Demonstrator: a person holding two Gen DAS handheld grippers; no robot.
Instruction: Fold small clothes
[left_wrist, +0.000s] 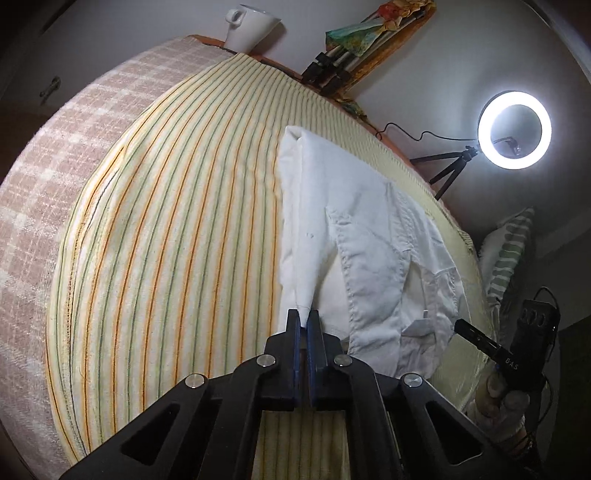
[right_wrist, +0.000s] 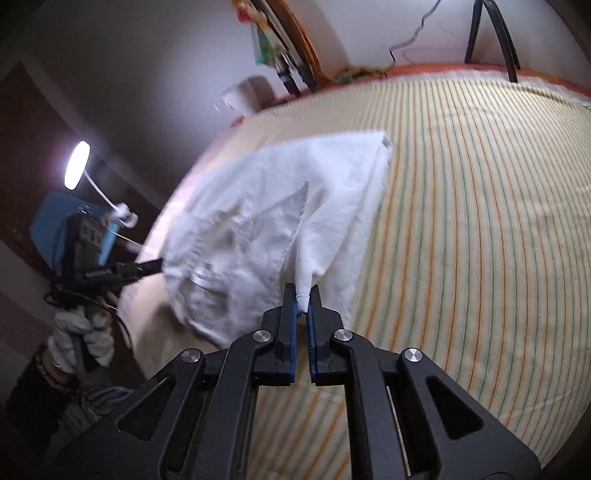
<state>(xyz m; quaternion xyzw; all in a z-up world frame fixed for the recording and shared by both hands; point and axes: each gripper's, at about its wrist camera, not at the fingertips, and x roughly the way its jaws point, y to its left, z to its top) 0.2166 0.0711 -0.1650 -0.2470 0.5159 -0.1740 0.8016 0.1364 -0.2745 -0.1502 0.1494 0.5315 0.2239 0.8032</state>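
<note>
1. Left wrist view: only readable writing is "BAS" on the black body of the right hand-held gripper, seen at the right edge; its tips are hidden behind the cloth, so its grip can't be told from here.
2. Same view: left hand-held gripper is clamped tight on a pinched corner of the white garment, blue pads w/ no gap.
3. Garment lies on the striped bedsheet, right of centre; white, creased, stitched seams, a small tag near the lower edge. Far fold reaches toward the bed's back edge.
4. White mug and ring light sit beyond the bed; a gloved hand is cut off at the lower right.
5. Right wrist view: blurred; lettering on the left hand-held gripper is unreadable.
6. Right hand-held gripper is closed on a bunched corner of the garment, cloth lifted to a peak.
7. Gloved hand holds the other tool at left; a lamp glares.
</note>
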